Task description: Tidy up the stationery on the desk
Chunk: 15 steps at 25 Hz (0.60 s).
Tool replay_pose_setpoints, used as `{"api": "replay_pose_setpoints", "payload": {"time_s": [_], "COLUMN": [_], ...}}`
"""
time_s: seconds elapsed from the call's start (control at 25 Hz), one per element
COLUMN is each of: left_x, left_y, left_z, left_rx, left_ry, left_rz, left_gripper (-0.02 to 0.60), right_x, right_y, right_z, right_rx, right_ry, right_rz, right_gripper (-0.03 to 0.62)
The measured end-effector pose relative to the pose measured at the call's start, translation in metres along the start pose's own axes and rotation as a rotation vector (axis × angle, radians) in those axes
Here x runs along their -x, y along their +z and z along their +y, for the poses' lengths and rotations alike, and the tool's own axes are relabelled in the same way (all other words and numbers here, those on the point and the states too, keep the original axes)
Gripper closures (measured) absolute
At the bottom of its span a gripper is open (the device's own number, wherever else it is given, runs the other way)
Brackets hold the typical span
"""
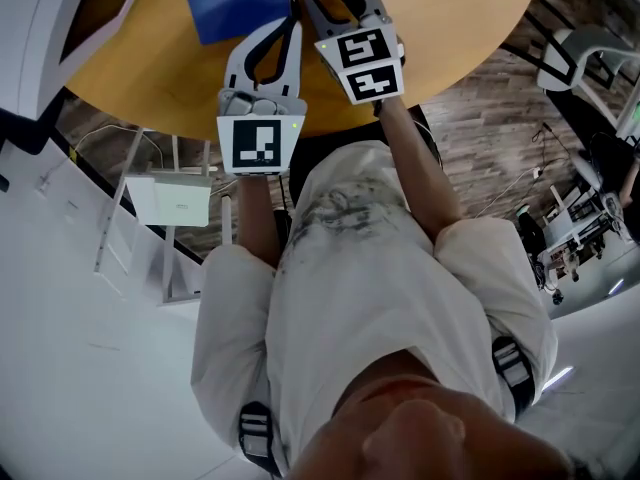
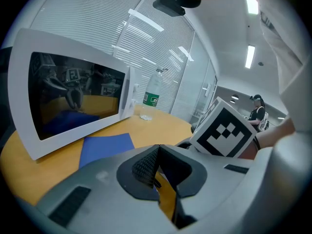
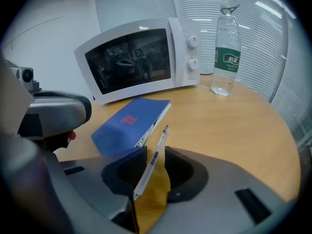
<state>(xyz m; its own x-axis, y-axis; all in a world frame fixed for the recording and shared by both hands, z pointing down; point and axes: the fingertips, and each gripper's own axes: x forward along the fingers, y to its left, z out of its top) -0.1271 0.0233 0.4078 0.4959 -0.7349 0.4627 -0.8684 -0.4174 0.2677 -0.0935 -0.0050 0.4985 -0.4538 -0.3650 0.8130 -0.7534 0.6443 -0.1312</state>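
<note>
The pen (image 3: 161, 135) sits slanted in the gap between the spread jaws of my right gripper (image 3: 155, 150), neither pad pressing on it, and I cannot tell whether it rests on the counter (image 3: 229, 126). Just beyond it, a blue notebook (image 3: 130, 123) lies flat on the counter, with a white microwave (image 3: 141, 62) behind that and a water bottle (image 3: 226, 52) standing upright beside the microwave. My left gripper (image 2: 158, 150) is close beside the right one at the counter's near edge, its jaws pressed together on nothing.
</note>
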Motion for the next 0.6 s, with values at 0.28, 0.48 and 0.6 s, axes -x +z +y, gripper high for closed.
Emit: {"api": "replay_pose_setpoints", "payload": {"time_s": [0.28, 0.48, 0.6], "left_x": [0.002, 0.004, 0.005], "left_y": [-0.004, -0.004, -0.003], "left_z": [0.003, 0.003, 0.002], "left_rx": [0.03, 0.028, 0.011], "left_ry": [0.02, 0.035, 0.042], "left_rz": [-0.006, -0.003, -0.003], "left_gripper": [0.574, 0.574, 0.574], "right_x": [-0.013, -0.014, -0.013], "right_y": [-0.008, -0.008, -0.008], "right_z": [-0.001, -0.001, -0.002], "right_rx": [0.003, 0.012, 0.002], "right_ry": [-0.021, -0.034, -0.032], "right_rz": [0.043, 0.047, 0.047], "right_gripper": [0.442, 0.445, 0.454]}}
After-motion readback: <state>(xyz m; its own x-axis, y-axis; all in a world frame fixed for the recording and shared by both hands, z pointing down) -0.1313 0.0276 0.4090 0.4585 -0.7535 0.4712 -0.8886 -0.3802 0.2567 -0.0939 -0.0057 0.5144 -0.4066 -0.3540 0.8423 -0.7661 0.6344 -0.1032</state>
